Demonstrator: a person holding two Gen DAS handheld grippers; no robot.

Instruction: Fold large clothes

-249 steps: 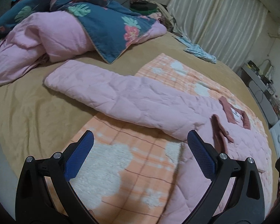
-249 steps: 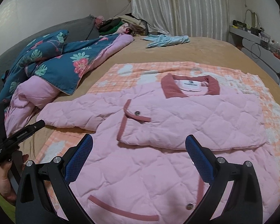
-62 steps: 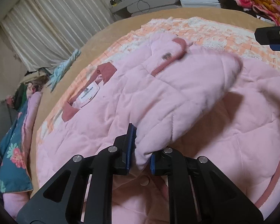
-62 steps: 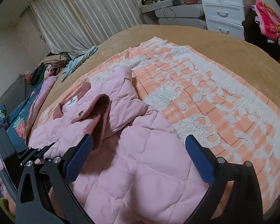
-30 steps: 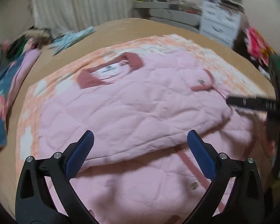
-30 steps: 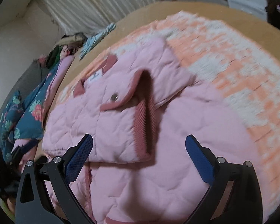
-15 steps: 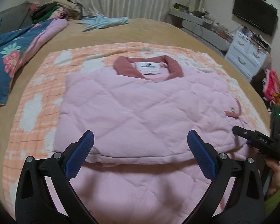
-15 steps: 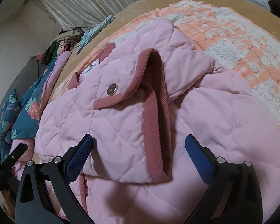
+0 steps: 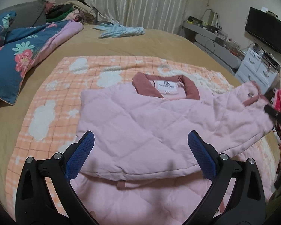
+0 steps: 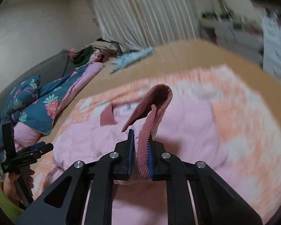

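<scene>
A pink quilted jacket (image 9: pixel 140 127) with a dusty-rose collar (image 9: pixel 146 86) lies on an orange checked blanket (image 9: pixel 52 97) on the bed. One sleeve is folded across its chest. My left gripper (image 9: pixel 140 153) is open and empty, hovering over the folded sleeve. My right gripper (image 10: pixel 140 144) is shut on the ribbed rose cuff (image 10: pixel 149 116) of that sleeve and holds it lifted at the jacket's right side. The lifted cuff (image 9: pixel 252 97) and the right gripper's tip (image 9: pixel 275 114) show at the right edge of the left wrist view.
A blue floral quilt (image 9: pixel 18 52) and pink duvet lie at the left. A light blue garment (image 9: pixel 119 31) lies at the far side of the tan bedspread (image 9: pixel 159 45). A white dresser (image 9: pixel 256 67) and a shelf stand to the right.
My right gripper has closed on the sleeve cuff and lifted it; half a second ago it was open above it. My left gripper stays open, pulled back slightly.
</scene>
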